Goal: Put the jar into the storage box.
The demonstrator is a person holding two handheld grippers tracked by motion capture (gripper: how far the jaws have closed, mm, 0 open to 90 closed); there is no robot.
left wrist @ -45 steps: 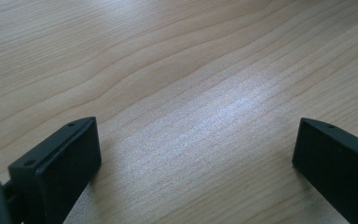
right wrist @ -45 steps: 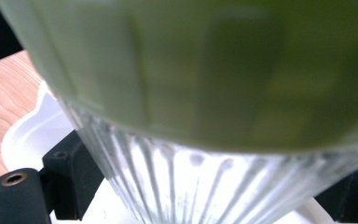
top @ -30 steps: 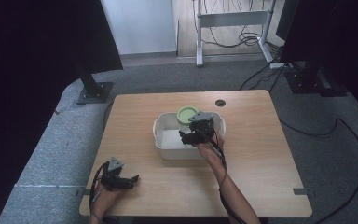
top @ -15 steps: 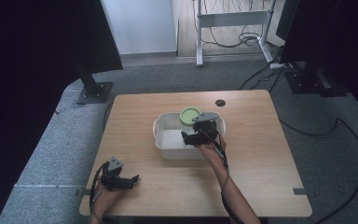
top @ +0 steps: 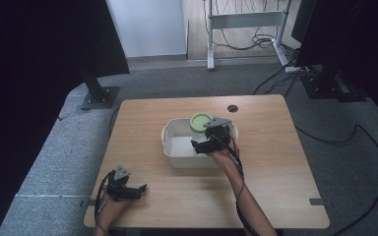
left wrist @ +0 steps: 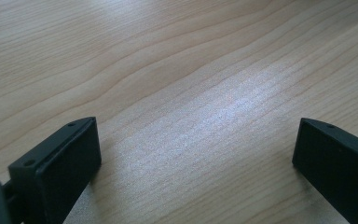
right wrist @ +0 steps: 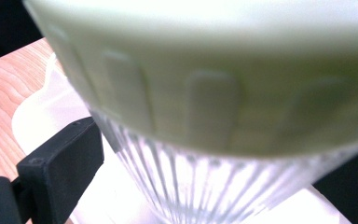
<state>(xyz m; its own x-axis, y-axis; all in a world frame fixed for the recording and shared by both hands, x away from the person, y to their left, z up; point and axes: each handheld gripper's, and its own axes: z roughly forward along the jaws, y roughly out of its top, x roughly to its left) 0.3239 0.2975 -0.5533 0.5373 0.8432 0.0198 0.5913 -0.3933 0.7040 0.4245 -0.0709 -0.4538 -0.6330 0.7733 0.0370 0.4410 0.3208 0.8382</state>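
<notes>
Wooden table on grey carpet, dark surroundings.

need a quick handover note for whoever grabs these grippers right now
Right gripper: shut on the ribbed glass jar with the green lid, holding it over the far right corner of the white bin. Whether the jar rests on the bin floor cannot be told.
Left gripper: open, holding nothing, low over bare wood at the near left of the table.
Done: jar is gripped and at the bin.
Left: probably set the jar down in the bin and release, or lift it clear; confirm which before moving.
</notes>
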